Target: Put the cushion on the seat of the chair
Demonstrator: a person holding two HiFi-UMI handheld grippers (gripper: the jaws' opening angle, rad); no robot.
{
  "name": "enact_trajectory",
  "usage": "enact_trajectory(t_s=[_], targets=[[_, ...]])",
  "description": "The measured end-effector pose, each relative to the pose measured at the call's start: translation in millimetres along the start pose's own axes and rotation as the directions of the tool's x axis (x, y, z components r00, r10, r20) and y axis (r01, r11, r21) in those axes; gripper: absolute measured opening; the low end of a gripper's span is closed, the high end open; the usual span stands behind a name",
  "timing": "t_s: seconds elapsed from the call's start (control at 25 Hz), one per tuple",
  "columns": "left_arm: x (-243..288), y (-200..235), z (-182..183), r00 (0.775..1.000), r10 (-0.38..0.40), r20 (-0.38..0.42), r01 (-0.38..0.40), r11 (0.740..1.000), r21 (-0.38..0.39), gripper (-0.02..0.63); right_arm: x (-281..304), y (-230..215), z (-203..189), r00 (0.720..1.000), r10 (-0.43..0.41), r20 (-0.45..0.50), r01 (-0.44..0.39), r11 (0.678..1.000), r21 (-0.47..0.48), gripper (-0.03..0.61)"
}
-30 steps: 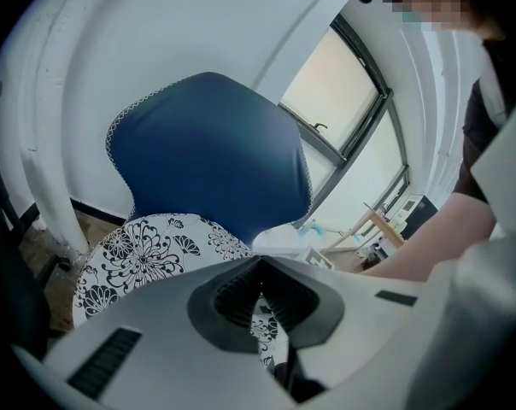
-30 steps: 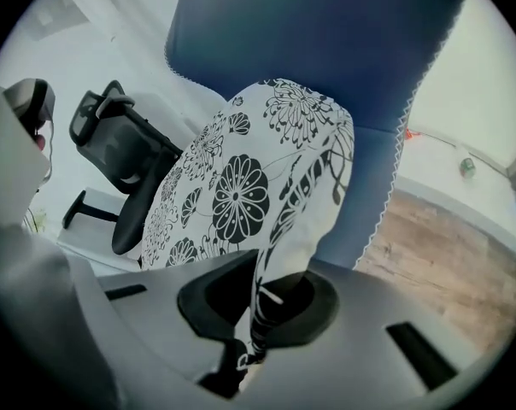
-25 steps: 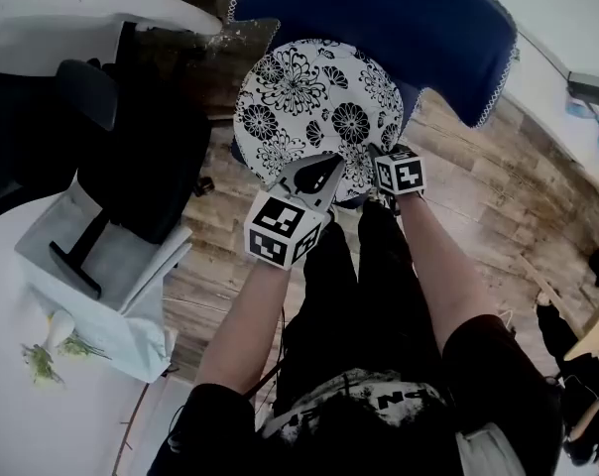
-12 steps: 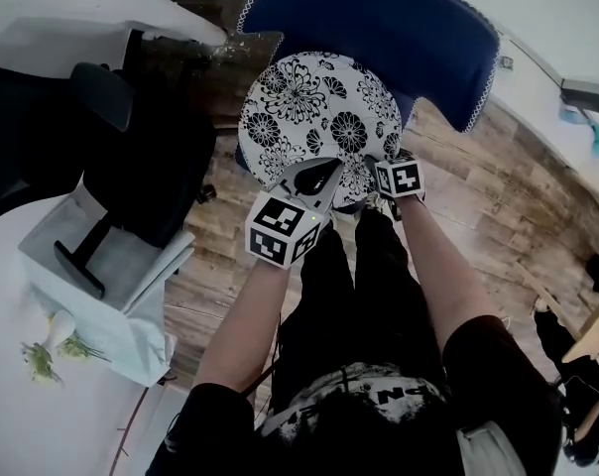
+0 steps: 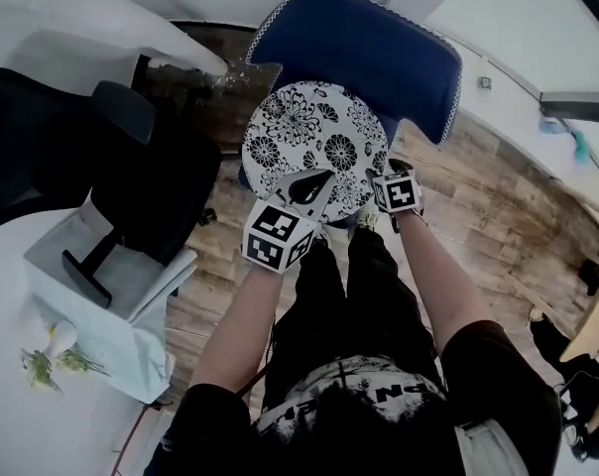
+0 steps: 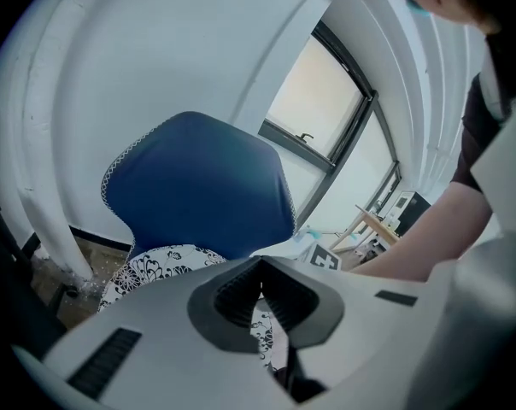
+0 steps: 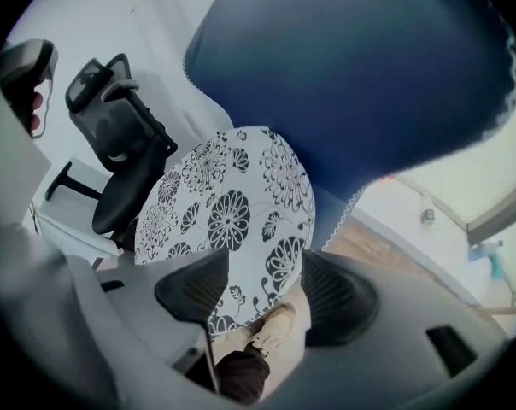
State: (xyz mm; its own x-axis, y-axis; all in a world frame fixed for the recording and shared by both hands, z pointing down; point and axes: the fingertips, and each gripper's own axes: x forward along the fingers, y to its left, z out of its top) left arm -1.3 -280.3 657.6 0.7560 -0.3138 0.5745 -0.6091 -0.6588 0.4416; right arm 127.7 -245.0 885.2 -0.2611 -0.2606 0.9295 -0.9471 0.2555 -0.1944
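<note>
The blue chair [image 5: 379, 43] faces me, and the round flower-print cushion [image 5: 314, 137] lies flat on its seat [image 7: 328, 205], covering it nearly to the front edge. My right gripper [image 7: 262, 293] hangs over that front edge. Its jaws have just been opening and stand wide, the cushion's rim showing between them untouched. My left gripper [image 5: 317, 178], beside it, has its jaws closed together on nothing.
</note>
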Motion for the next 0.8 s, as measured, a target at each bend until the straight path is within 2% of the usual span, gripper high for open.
enact_trajectory(t_s=[0.08,0.24,0.4,0.56,0.68,0.8], targets=[[-7.6,0.5,6.2,1.000,0.009,0.009,-0.009,1.000,0.002,0.015,-15.7,2.4,16.4,0.999,-0.017,0.040,0.018,0.999,-0.037,0.255],[-30.3,3.7,25.1,0.999,0.033,0.042,-0.033,0.999,0.007,0.015,-50.3,22.5,51.6,0.992,0.011,0.126,-0.002,0.998,-0.071,0.250],[-52.0,4.3,51.4,0.995,0.044,0.085,-0.047,0.998,0.033,0.015,-92.1,50.2,91.0,0.968,0.075,0.239,-0.055,0.994,-0.089,0.148],[-75.2,1.5,78.2,0.992,0.042,0.118,-0.051,0.995,0.080,0.015,-145.2,90.8,135.6,0.904,0.205,0.375,-0.165,0.977,-0.135,0.041],[-93.6,-2.2,95.2,0.989,0.033,0.141,-0.049,0.992,0.112,0.015,-187.7,113.9,167.6,0.848,0.259,0.462,-0.203,0.965,-0.168,0.026],[-112.4,-4.2,109.3,0.982,0.023,0.186,-0.042,0.994,0.101,0.015,-225.9,135.6,190.5,0.807,0.289,0.515,-0.200,0.954,-0.221,0.018]])
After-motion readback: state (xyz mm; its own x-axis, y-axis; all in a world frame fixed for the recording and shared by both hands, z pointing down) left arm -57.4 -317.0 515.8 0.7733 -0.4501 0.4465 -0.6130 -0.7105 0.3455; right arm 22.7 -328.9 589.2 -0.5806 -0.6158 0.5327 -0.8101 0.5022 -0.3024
